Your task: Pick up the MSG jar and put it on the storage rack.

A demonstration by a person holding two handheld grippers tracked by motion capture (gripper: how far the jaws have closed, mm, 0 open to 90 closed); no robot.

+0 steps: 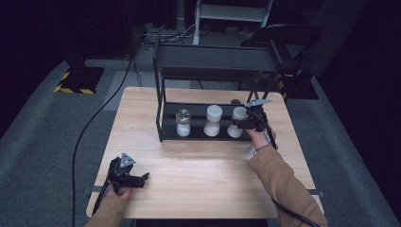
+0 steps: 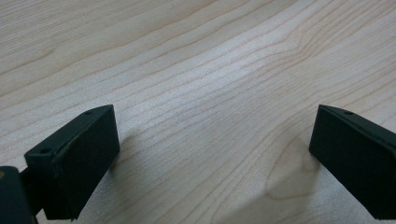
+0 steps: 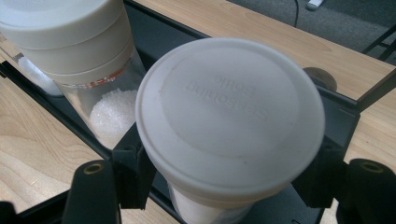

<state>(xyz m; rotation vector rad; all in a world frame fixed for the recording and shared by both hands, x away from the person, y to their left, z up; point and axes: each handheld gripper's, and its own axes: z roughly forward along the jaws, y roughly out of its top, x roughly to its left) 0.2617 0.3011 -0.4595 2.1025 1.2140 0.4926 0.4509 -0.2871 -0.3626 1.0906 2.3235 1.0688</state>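
Three seasoning bottles with white grains stand in a row on the lower shelf of a black rack (image 1: 213, 58). My right gripper (image 1: 242, 124) is at the rightmost bottle (image 1: 239, 112). In the right gripper view its jaws press both sides of that bottle (image 3: 231, 107) just under the wide white lid, so the right gripper (image 3: 224, 189) is shut on it. The middle bottle (image 3: 70, 42) stands close beside it. My left gripper (image 1: 143, 179) rests on the table at the front left, far from the rack. In its own view the left gripper (image 2: 215, 154) is wide open over bare wood.
The rack's upper shelf overhangs the bottles, and its posts (image 1: 160, 106) frame the lower shelf. The middle bottle (image 1: 213, 120) and the left bottle (image 1: 183, 123) stand left of the held one. Open wooden tabletop (image 1: 208, 165) lies in front of the rack.
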